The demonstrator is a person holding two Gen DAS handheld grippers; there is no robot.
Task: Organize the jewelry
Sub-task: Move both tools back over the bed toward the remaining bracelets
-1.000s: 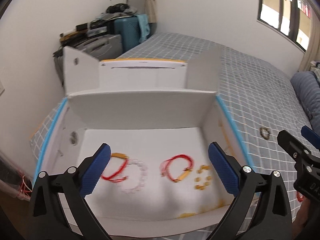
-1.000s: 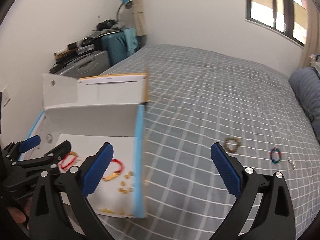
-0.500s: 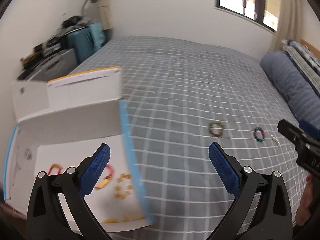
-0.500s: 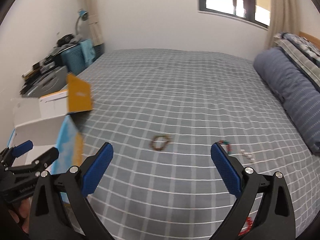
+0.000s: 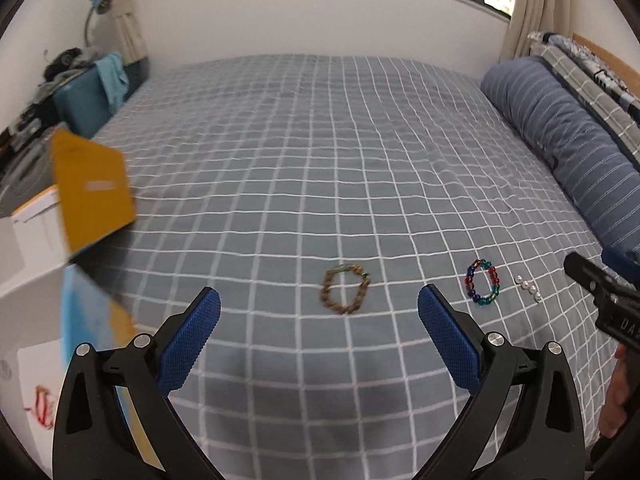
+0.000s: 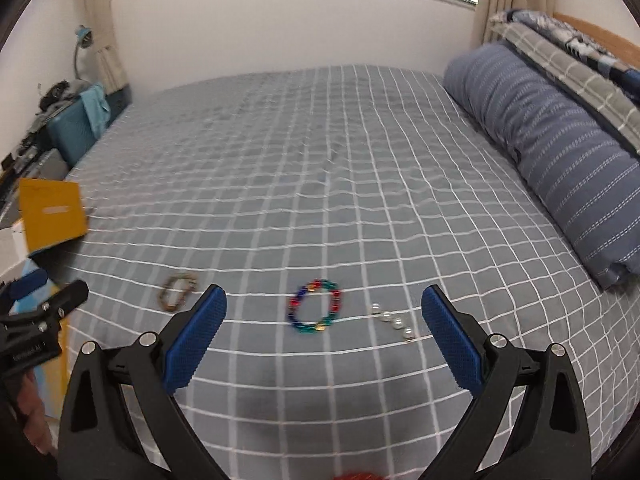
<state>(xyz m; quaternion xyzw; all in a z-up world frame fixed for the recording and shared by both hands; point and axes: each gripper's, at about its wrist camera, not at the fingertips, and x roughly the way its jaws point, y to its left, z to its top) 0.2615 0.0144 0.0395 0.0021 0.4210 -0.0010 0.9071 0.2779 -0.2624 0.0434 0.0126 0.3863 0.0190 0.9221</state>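
Change since earlier frames: both wrist views have swung rightward off the white cardboard box (image 5: 28,236) onto the bed; box now at far left edge.
Left tongs (image 5: 319,326): blue-padded jaws spread wide, nothing between them, held above the bedspread.
Right tongs (image 6: 324,326): blue-padded jaws spread wide, nothing held, above the bedspread.
Brown beaded bracelet with green clasp (image 5: 345,290): flat on bedspread, ahead of left tongs, between their pads in that view; left of right tongs' left pad in the right view (image 6: 177,289).
Multicoloured glass-bead bracelet (red, blue, teal) (image 6: 316,306): flat on bedspread, centred ahead of right tongs; just right of left tongs' right pad (image 5: 483,282).
Short strand of white pearl beads (image 6: 393,321): just beside multicoloured bracelet, on its right, apart from it (image 5: 529,289).
Red cord bracelet (image 5: 43,406): inside box, blurred.
Grey bedspread with white grid (image 6: 320,184): bears all loose pieces.
Blue striped pillow (image 6: 548,136): along right side of bed.
Box flap, yellow-orange (image 5: 90,190): upright at left.
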